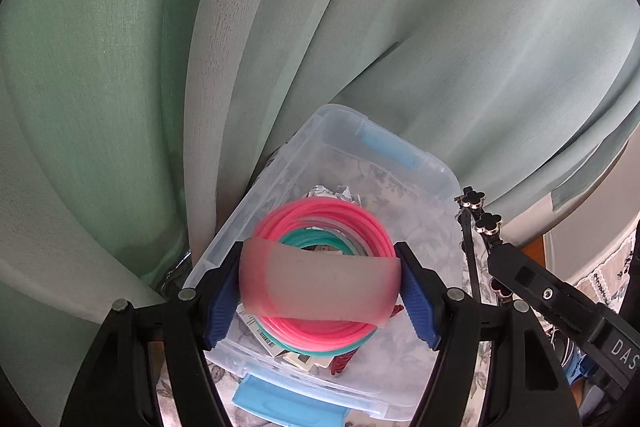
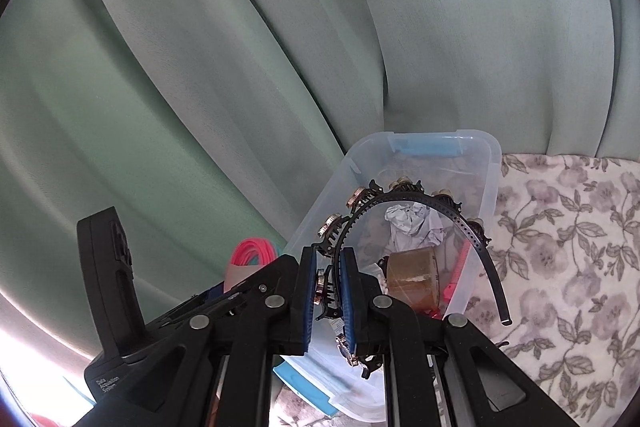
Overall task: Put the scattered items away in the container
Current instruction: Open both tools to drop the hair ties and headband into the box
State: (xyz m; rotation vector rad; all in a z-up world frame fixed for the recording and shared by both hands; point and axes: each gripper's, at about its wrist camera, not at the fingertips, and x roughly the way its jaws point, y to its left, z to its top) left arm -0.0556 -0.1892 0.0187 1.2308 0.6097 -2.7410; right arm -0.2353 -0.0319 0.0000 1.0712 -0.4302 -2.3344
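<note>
- Left gripper [image 1: 320,287] clamps a translucent band [image 1: 320,287] around a pink coil [image 1: 324,227], held above the bin [image 1: 444,183].
- Right gripper [image 2: 330,291] is closed on a black headband [image 2: 400,197], arching over the bin.
- Bin holds tape [image 2: 414,277] and crumpled paper [image 2: 412,223].
- Green curtain [image 2: 200,47] behind.

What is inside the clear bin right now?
Inside the clear bin: crumpled paper, a brown tape roll and a pink comb. The held headband and the fingers hide the near end.
</note>
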